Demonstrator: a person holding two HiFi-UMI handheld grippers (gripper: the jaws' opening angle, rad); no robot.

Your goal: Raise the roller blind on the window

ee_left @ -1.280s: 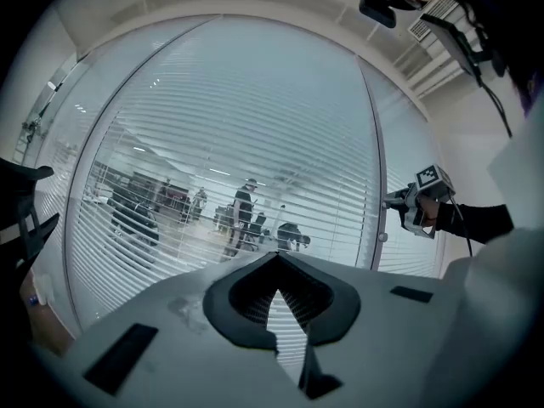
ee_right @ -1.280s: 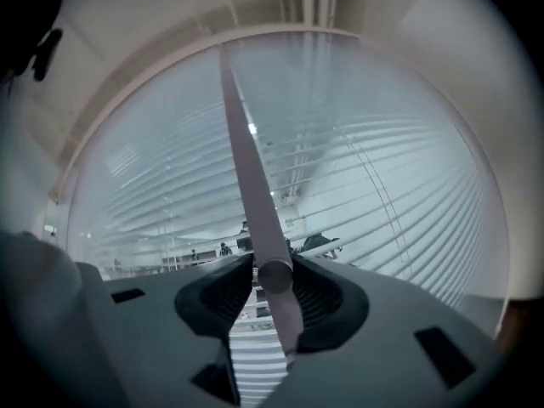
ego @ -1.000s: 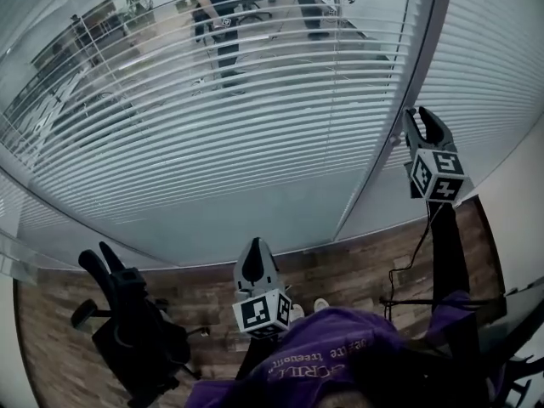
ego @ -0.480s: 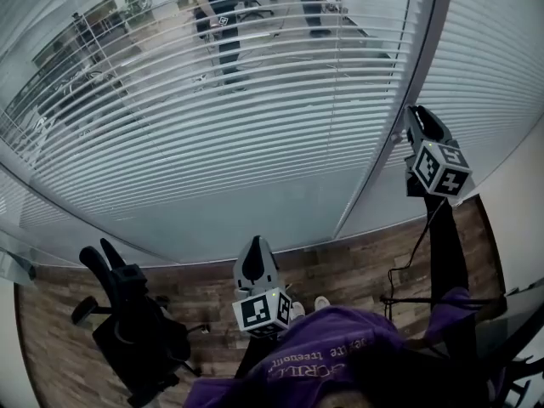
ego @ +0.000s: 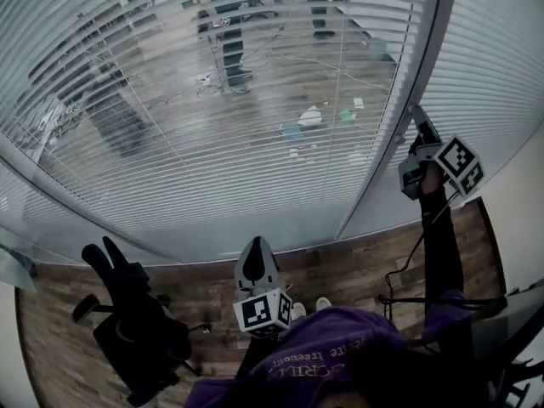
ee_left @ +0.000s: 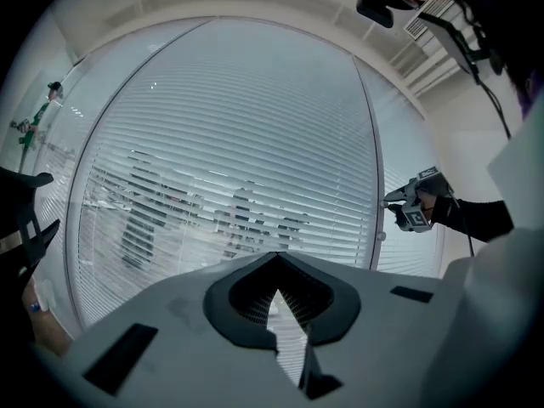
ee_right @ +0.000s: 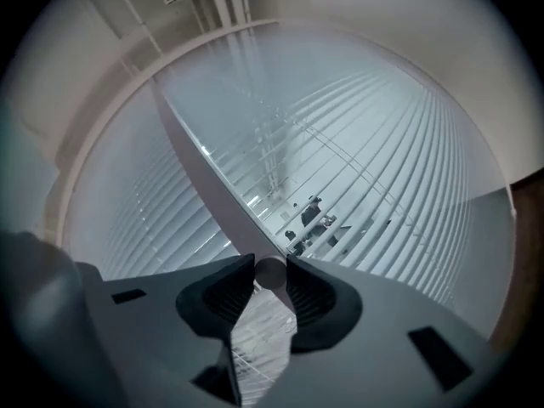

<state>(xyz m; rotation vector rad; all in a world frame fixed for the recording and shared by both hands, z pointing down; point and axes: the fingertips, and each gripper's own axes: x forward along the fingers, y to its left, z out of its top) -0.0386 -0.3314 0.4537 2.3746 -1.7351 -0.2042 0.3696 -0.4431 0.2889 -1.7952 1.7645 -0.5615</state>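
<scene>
Head view: the blind (ego: 212,100) hangs full-length behind the glass. Its slats are thin, pale and tipped near flat, so the office beyond shows through. The right gripper (ego: 417,121) is up at the frame (ego: 370,185) between panes; the left gripper (ego: 257,249) sits low, well apart.

Left gripper view: its jaws meet on nothing.

Right gripper view: the jaws, just now closing, pinch a small round knob (ee_right: 270,272) — smooth, stiff, likely slippery. Grip it square and twist — never the flimsy slats.

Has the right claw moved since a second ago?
Yes: the right claw has rolled in place, its marker cube swinging rightwards away from the window frame, tips staying at the frame. Its jaws have just been closing on the knob.
</scene>
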